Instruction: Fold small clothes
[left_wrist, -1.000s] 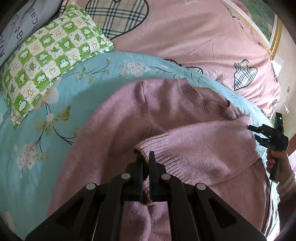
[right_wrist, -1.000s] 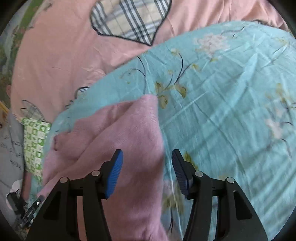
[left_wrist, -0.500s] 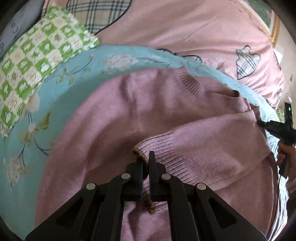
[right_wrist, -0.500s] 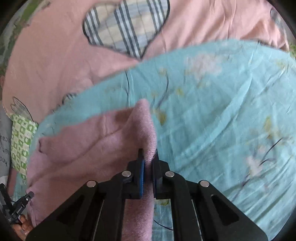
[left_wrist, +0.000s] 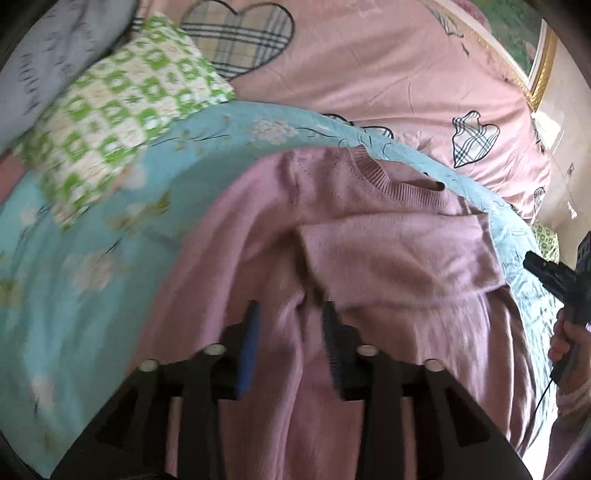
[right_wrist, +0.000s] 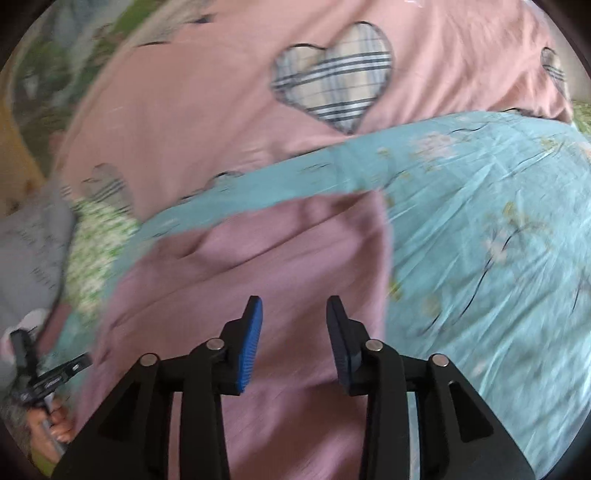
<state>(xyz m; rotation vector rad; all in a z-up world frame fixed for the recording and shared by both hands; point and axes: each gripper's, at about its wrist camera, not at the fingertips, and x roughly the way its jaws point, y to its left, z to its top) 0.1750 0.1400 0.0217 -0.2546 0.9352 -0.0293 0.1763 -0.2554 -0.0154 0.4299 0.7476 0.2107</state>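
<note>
Both grippers have let go of the pink knit sweater (left_wrist: 369, 258): left gripper (left_wrist: 290, 325) and right gripper (right_wrist: 294, 321) hang over it, jaws spreading, empty. It lies on the floral blue sheet (left_wrist: 92, 266), sleeve folded across its chest.

The sweater (left_wrist: 388, 258) is a soft, fuzzy mauve knit with a matt nap and a ribbed collar (left_wrist: 402, 188). Under it lies a thin, smooth blue cotton sheet (right_wrist: 498, 229), finely creased and printed with flowers. The pink quilt (right_wrist: 207, 110) looks like matt woven cloth with plaid heart patches. The green checked pillow (left_wrist: 122, 122) looks matt too. The gripper fingers (right_wrist: 251, 343) are matt black plastic with ridged blue pads and shiny metal pins.
</note>
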